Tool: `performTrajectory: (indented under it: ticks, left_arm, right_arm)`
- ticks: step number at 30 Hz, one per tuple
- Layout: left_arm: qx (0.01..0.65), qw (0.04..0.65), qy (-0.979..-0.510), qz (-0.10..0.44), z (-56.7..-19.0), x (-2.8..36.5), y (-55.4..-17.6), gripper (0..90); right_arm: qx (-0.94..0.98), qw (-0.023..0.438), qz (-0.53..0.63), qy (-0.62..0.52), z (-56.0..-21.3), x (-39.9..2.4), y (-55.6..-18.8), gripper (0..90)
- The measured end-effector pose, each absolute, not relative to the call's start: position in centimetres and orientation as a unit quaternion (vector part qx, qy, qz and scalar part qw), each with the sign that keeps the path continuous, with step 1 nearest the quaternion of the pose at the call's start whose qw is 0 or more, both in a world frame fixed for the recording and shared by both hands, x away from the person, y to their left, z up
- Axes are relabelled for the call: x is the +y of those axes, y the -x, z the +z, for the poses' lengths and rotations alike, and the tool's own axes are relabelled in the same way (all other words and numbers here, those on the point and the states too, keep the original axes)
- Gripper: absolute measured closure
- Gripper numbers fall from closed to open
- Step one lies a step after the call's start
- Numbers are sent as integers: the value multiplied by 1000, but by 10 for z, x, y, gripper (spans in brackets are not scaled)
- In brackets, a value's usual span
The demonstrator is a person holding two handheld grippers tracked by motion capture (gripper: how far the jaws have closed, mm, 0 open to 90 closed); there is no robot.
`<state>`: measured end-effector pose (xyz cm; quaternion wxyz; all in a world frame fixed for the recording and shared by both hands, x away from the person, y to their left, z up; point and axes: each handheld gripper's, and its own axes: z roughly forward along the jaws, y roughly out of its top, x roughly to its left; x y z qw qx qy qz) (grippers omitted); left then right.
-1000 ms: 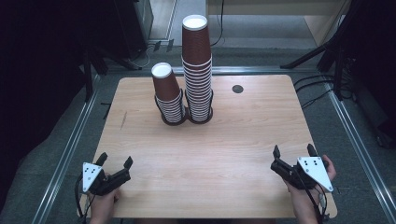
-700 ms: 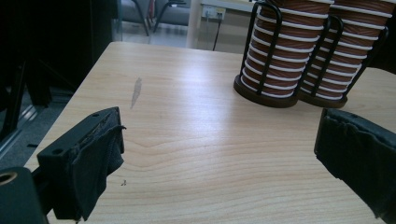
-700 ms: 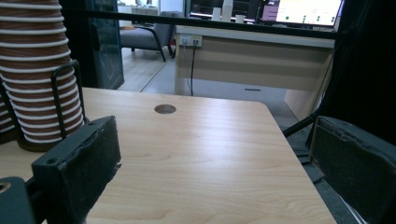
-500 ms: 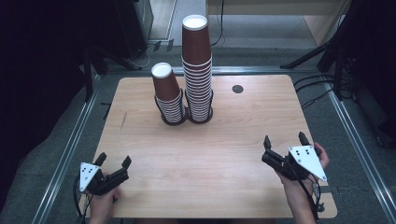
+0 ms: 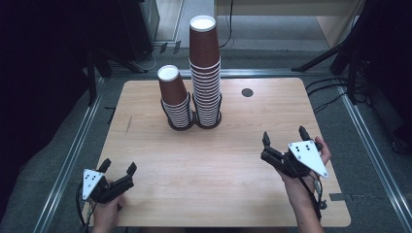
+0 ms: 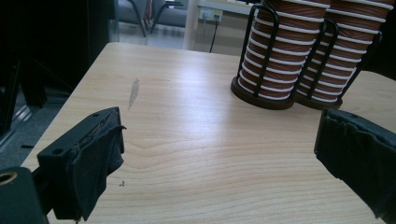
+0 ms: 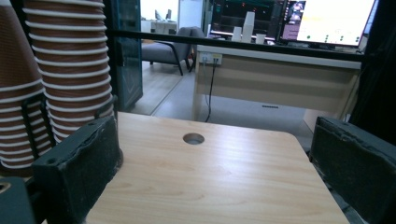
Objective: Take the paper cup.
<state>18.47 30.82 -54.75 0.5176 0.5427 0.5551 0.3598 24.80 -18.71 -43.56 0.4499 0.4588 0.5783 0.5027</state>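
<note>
Two stacks of upside-down brown paper cups stand in a black wire holder [image 5: 194, 122] at the back middle of the wooden table [image 5: 228, 189]. The short stack [image 5: 174, 97] is on the left, the tall stack [image 5: 205, 68] on the right. My left gripper [image 5: 118, 166] rests open at the table's front left corner, nothing between its jaws. My right gripper [image 5: 284, 136] is open and empty, held above the table's right side, pointing away from me. In the left gripper view the two stacks [image 6: 299, 51] sit ahead on the right. The tall stack [image 7: 70, 70] fills the left of the right gripper view.
A round cable hole [image 5: 247, 92] lies in the table behind and right of the stacks. Metal rails [image 5: 73, 155] run along both sides of the table. Beyond the far edge are a desk [image 7: 275, 79] and monitors [image 7: 327, 21].
My right gripper has risen and moved forward and inward from the table's front right corner, jaws staying open. The left gripper and the cup stacks have not moved.
</note>
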Motion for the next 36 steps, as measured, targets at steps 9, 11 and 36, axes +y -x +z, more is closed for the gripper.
performTrajectory:
  ticks: [9, 11, 36]
  left_arm:
    - [552, 520, -543, 361, -548, 307, -184, 22]
    - [552, 519, -543, 362, -548, 307, -185, 21]
    - [550, 523, -545, 356, -548, 307, -185, 21]
  right_arm:
    - [588, 443, 511, -443, -425, -166, -259, 21]
    - [588, 442, 513, -442, -422, -162, -262, 21]
    - [592, 422, 542, -422, -398, -113, -290, 29]
